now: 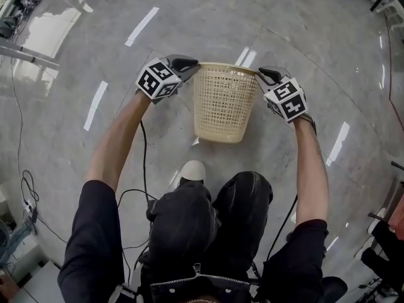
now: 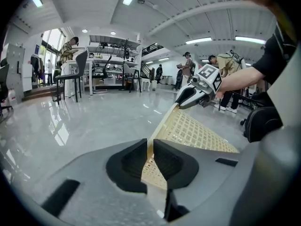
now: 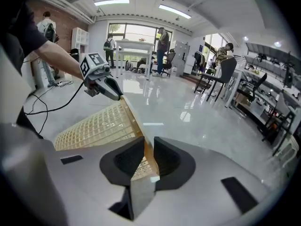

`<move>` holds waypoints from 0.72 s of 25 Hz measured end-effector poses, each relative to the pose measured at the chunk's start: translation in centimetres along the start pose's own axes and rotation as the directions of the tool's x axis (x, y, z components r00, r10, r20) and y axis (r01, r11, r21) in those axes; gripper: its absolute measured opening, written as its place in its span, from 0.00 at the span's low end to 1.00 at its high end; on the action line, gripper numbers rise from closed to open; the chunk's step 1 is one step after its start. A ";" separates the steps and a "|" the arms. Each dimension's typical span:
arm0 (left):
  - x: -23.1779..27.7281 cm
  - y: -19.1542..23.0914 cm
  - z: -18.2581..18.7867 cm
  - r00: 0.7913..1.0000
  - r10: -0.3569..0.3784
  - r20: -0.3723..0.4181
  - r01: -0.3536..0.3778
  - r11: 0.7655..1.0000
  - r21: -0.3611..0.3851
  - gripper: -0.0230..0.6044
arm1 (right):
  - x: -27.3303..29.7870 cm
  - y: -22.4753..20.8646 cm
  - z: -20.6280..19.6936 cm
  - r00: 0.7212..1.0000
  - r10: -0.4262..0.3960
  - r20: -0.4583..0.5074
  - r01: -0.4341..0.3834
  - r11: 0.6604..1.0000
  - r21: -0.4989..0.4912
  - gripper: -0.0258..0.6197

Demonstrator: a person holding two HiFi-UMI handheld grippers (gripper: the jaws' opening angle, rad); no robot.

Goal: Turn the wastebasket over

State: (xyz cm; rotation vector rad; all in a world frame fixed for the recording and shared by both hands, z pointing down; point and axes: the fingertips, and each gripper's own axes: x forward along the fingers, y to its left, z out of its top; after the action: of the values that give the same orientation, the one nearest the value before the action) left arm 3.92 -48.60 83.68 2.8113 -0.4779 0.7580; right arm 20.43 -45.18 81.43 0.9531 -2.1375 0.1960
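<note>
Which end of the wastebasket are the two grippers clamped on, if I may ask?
The wastebasket's wide open rim: the left gripper and right gripper pinch opposite sides of it. Its narrow base, nearer the white shoe, is ungripped.

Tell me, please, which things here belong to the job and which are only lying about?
Belong to the job:
- wastebasket
- left gripper, shut on its rim
- right gripper, shut on the opposite side of the rim

Only lying about:
- chair
- table
- people standing in the background
</note>
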 end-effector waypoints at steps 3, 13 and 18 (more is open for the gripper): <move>0.1 -0.1 -0.1 1.000 -0.009 -0.016 0.009 1.000 0.009 0.10 | 0.3 0.2 0.2 0.999 0.014 -0.038 -0.017 0.996 -0.086 0.12; -0.3 1.0 -0.2 0.999 0.004 0.035 0.000 0.994 -0.106 0.10 | 1.1 -0.1 1.8 0.997 -0.013 -0.078 -0.011 0.953 -0.303 0.09; -1.3 1.4 -0.1 0.998 0.020 0.065 -0.009 0.986 -0.164 0.10 | -0.7 -2.3 3.4 0.992 -0.128 -0.013 0.116 0.937 -0.329 0.08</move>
State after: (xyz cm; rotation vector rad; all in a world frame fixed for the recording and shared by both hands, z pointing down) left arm 2.30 -49.54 83.23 2.6895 -0.5454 0.5994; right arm 20.31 -47.85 78.22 0.8731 -1.9901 -0.1994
